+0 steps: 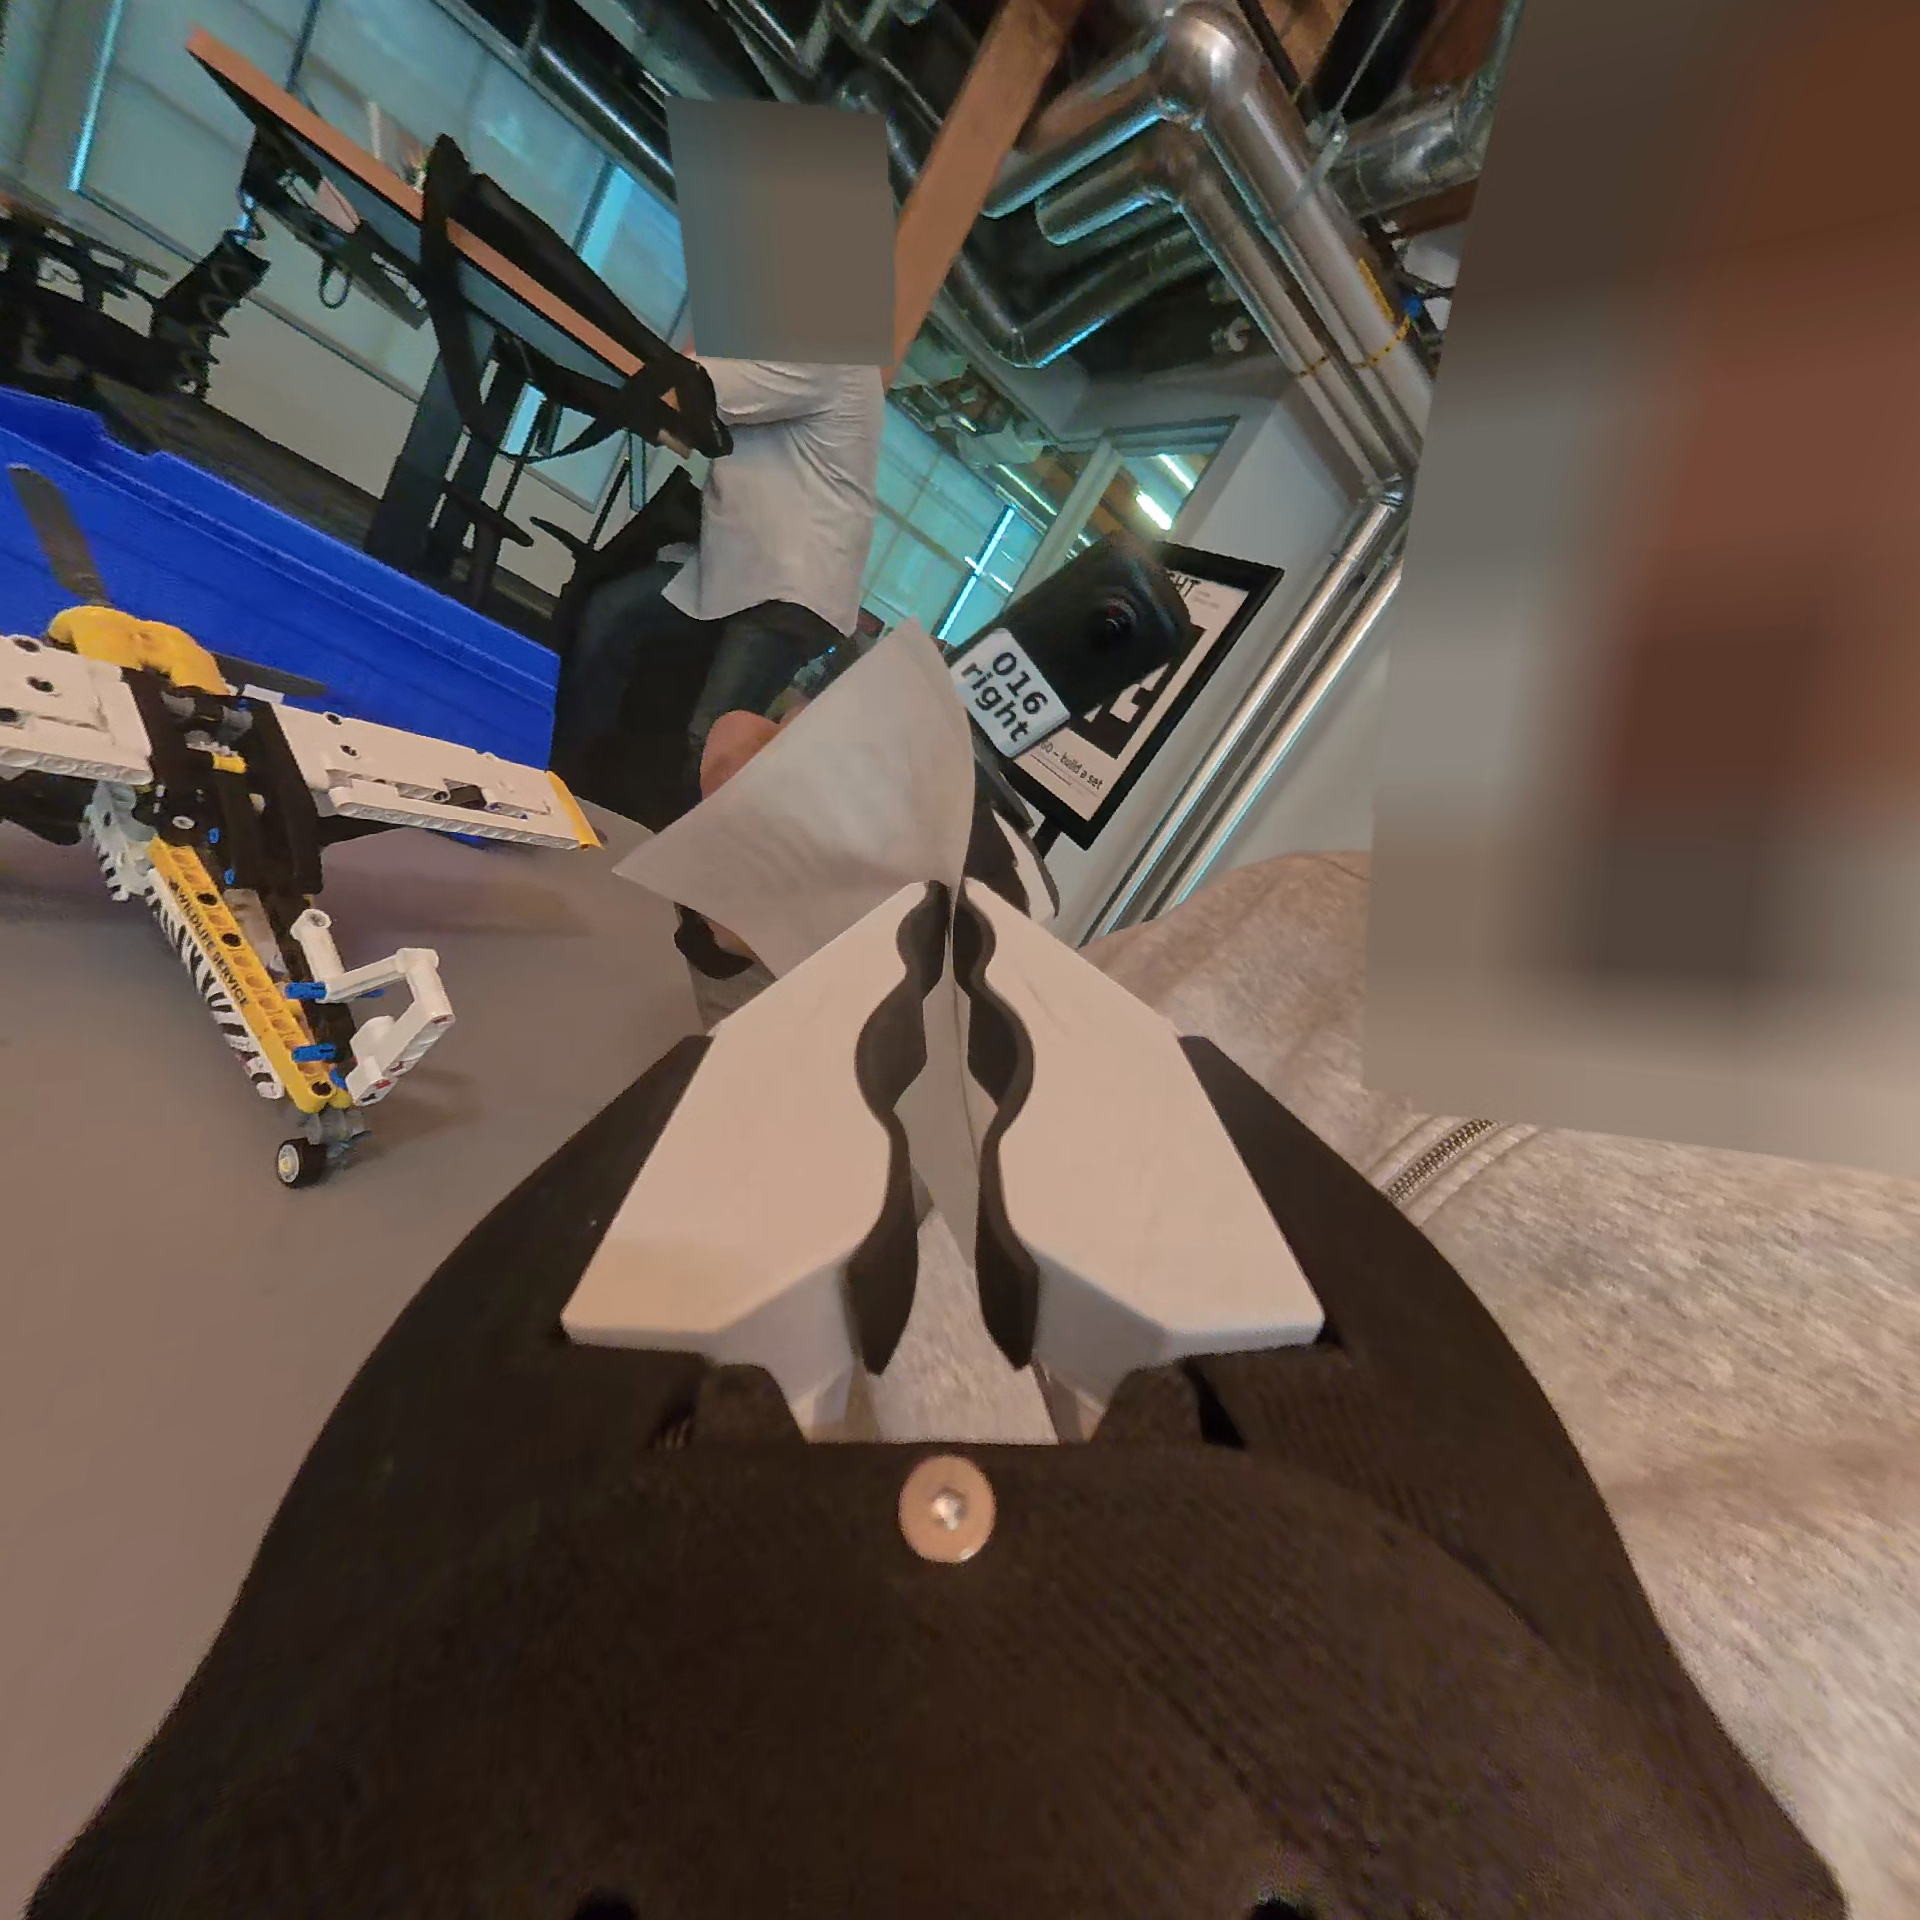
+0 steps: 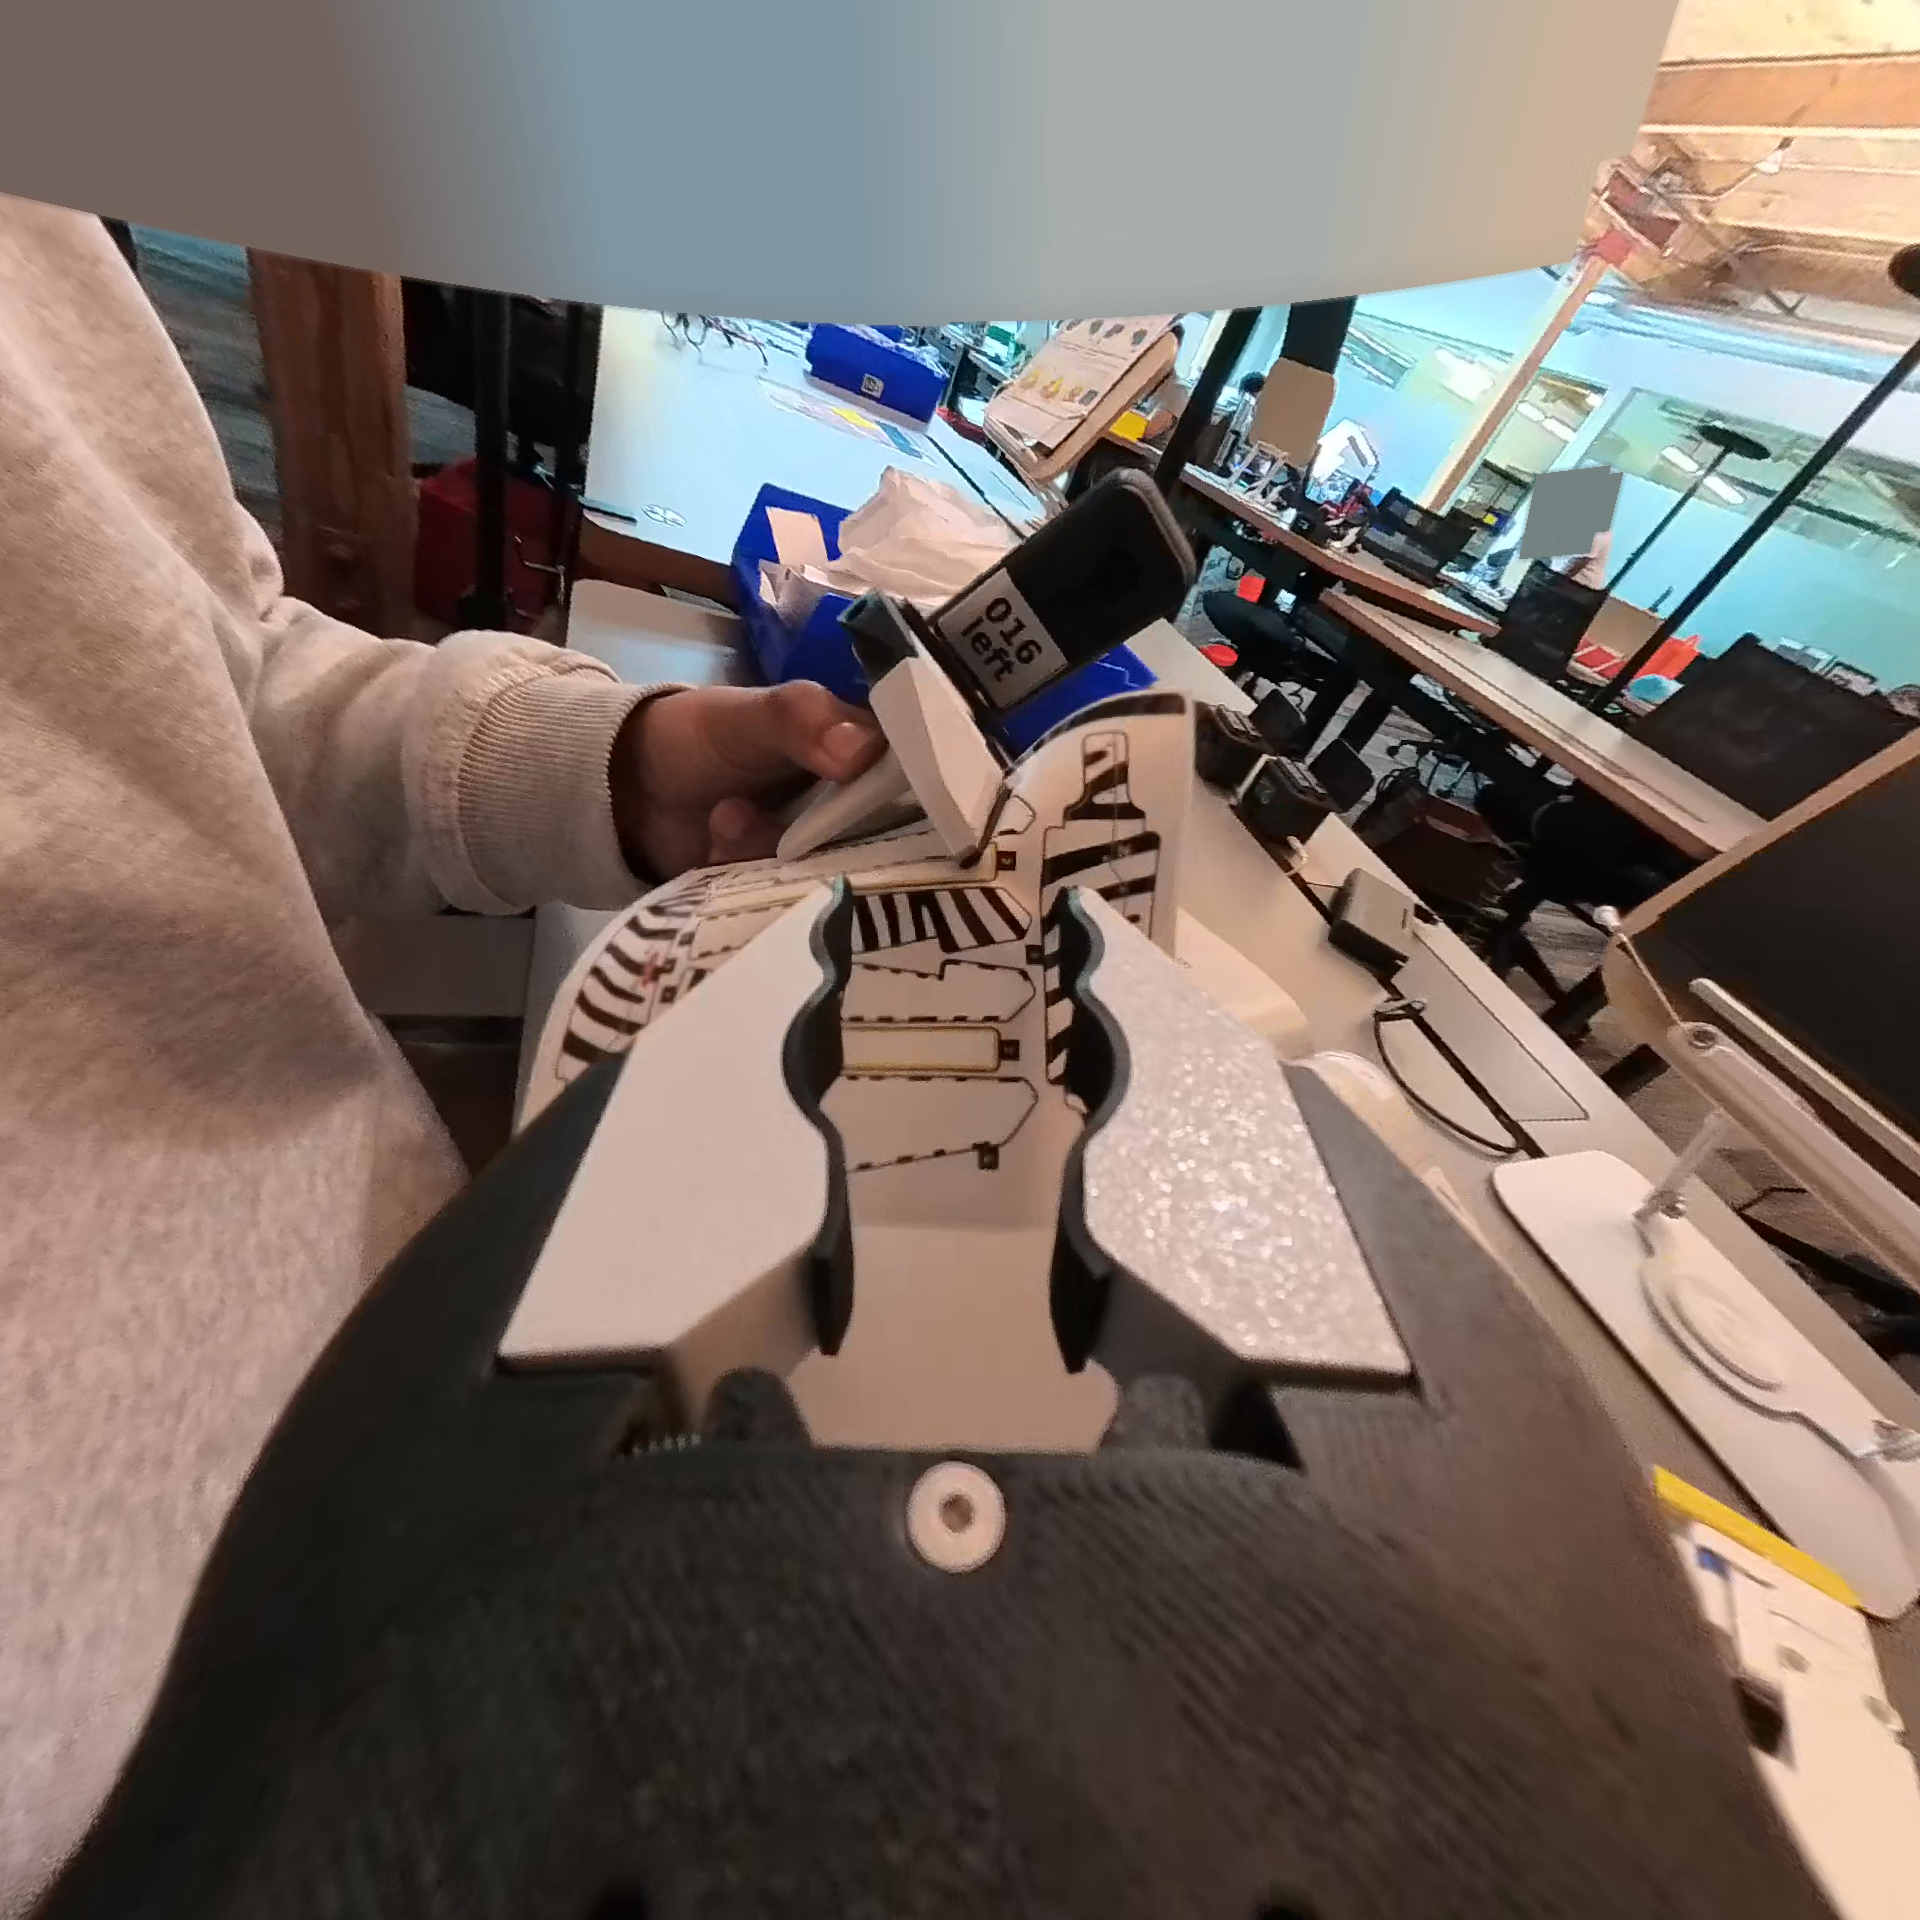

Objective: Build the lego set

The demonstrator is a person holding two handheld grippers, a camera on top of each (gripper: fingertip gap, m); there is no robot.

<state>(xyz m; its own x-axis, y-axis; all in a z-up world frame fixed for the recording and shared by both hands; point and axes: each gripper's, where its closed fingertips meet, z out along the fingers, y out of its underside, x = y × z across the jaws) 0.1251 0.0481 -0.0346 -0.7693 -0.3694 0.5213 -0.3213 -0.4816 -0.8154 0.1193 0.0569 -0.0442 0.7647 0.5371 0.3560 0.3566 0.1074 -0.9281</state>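
My left gripper [image 1: 951,894] is shut on a white sticker sheet [image 1: 831,790], which sticks up past its tips, blank side toward this camera. In the right wrist view the sheet [image 2: 925,1049] shows black zebra-stripe stickers, and the left gripper [image 2: 977,852], held by a hand [image 2: 727,769], pinches its far edge. My right gripper [image 2: 956,904] is open, and the sheet shows through the gap between its fingers; I cannot tell if it touches. A partly built yellow, white and black lego plane [image 1: 208,831] stands on the grey table [image 1: 156,1351] at the left.
A blue bin [image 1: 260,582] stands behind the plane. The right gripper's camera [image 1: 1101,644] shows behind the sheet. The person's grey sweatshirt [image 1: 1558,1351] fills the right. A monitor stand base [image 2: 1621,1247] and a booklet [image 2: 1787,1683] lie to the right, and another blue bin [image 2: 790,613] stands farther off. Both grippers' tips are close together, under 4 cm apart.
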